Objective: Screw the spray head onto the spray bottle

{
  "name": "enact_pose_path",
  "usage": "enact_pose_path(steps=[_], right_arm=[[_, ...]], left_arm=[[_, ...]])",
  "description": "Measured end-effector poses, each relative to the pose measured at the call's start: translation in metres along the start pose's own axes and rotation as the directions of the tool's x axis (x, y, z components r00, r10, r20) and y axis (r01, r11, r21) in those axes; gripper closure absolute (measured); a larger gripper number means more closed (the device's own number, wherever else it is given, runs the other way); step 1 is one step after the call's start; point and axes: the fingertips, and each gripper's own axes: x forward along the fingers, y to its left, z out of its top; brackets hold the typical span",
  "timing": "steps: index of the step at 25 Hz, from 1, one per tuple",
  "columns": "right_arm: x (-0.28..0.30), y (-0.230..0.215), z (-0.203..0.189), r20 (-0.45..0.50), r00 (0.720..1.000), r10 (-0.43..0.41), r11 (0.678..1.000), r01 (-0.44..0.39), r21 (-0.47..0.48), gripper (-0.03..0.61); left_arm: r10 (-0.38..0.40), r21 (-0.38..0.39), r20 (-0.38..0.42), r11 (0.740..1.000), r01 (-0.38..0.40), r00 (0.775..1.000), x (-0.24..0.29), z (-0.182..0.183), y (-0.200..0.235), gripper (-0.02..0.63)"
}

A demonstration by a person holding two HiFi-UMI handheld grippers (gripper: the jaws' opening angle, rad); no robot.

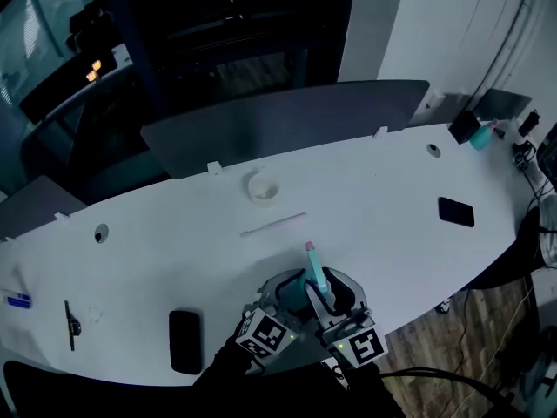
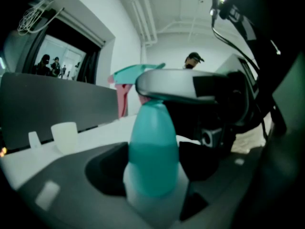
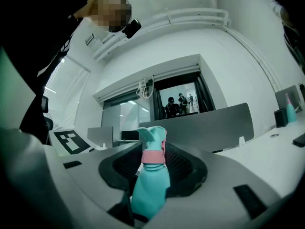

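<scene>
Left jaws around spray bottle (image 2: 153,156)

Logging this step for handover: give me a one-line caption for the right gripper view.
Right gripper clamped on teal plastic spray head with pink band, grey partition behind.

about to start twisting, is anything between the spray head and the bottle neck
Nothing visible does: the spray head in the right tool sits at the top of the bottle, though that tool's jaw hides the joint.
</scene>
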Motion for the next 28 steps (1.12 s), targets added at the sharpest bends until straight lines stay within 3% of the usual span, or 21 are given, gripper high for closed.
enact_pose_path(steps=[7,13,22,24,28], right_arm=[[-0.012,0.002,0.001,-0.014,0.999,-0.03,0.999,0.03,-0.045,0.44],[-0.026,0.002,-0.012,-0.087,0.993,-0.078,0.995,0.072,-0.072,0.442],[-0.036,0.002,-0.002,-0.263,0.965,-0.002,0.999,0.015,0.046,0.439],[-0.03,-0.002,0.005,-0.299,0.954,0.021,0.998,-0.004,0.057,0.394],[-0.006,0.005,0.006,-0.383,0.916,0.116,0.993,-0.118,0.019,0.383]], left_arm=[[-0.016,-0.019,0.004,1.0,0.017,1.0,0.001,0.0,-0.008,0.279],[-0.013,-0.043,0.002,0.999,0.013,1.0,-0.001,-0.001,-0.005,0.279],[-0.006,-0.036,-0.002,0.999,0.006,1.0,-0.001,-0.003,-0.006,0.279],[-0.005,-0.034,-0.003,0.999,0.005,1.0,-0.001,-0.003,-0.006,0.279],[-0.003,-0.023,-0.006,1.0,0.003,1.0,-0.001,-0.003,-0.006,0.279]])
